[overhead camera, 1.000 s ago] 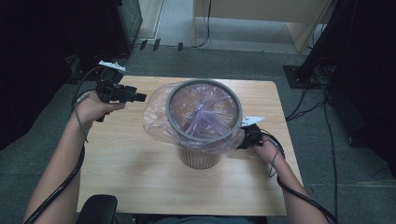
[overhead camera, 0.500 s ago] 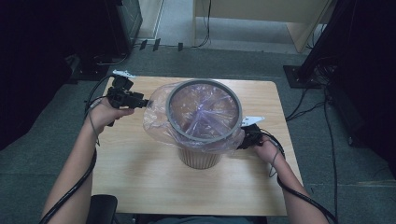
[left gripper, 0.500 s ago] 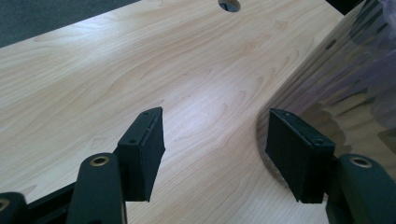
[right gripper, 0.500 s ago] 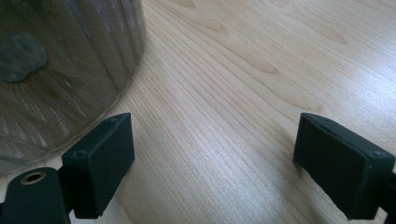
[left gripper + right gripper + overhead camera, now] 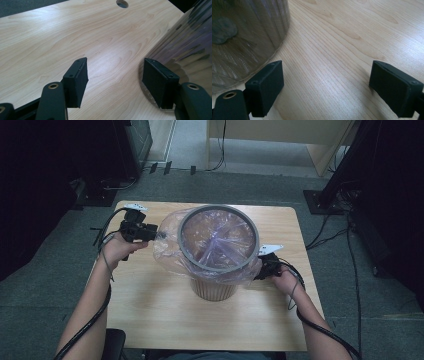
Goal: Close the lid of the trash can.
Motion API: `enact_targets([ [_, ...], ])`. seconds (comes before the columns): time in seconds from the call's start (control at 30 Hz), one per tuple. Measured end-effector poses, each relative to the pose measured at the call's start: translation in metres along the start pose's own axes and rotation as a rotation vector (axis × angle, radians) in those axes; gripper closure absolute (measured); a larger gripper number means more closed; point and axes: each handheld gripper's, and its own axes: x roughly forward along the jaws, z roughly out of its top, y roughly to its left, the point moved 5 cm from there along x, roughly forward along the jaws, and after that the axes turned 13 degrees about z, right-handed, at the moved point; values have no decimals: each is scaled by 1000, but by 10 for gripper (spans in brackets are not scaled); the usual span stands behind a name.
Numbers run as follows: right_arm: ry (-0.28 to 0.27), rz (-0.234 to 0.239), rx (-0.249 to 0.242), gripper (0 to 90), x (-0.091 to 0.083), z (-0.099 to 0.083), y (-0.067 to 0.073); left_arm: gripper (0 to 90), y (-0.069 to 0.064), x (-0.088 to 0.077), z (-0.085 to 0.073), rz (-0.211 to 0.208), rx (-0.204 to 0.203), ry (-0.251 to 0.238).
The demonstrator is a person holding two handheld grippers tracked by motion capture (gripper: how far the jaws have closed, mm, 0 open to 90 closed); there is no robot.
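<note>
Both my tongs released: left gripper [image 5: 159, 234] at the bag's [image 5: 167, 247] left edge, right gripper [image 5: 256, 272] beside the bin [image 5: 214, 289].

A ribbed tan plastic waste bin [image 5: 214, 289] stands upright mid-table, its grey rim ring [image 5: 218, 240] clamping a clear plastic liner bag [image 5: 167, 250] — crumpled, its edge draped loosely outside.

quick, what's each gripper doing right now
Left gripper: open, holding nothing, beside the bag on the bin.
Right gripper: open, holding nothing, near the bin's base.
</note>
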Motion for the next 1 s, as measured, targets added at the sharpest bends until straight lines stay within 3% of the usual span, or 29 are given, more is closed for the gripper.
enact_targets([
  [0.33, 0, 1, -1, 114, 0, 0, 0, 367, 2, 15, -18, 18, -13, 17],
  [1.0, 5, 8, -10, 106, 1, 1, -1, 369, 11, 26, -56, 68, -41, 10],
])
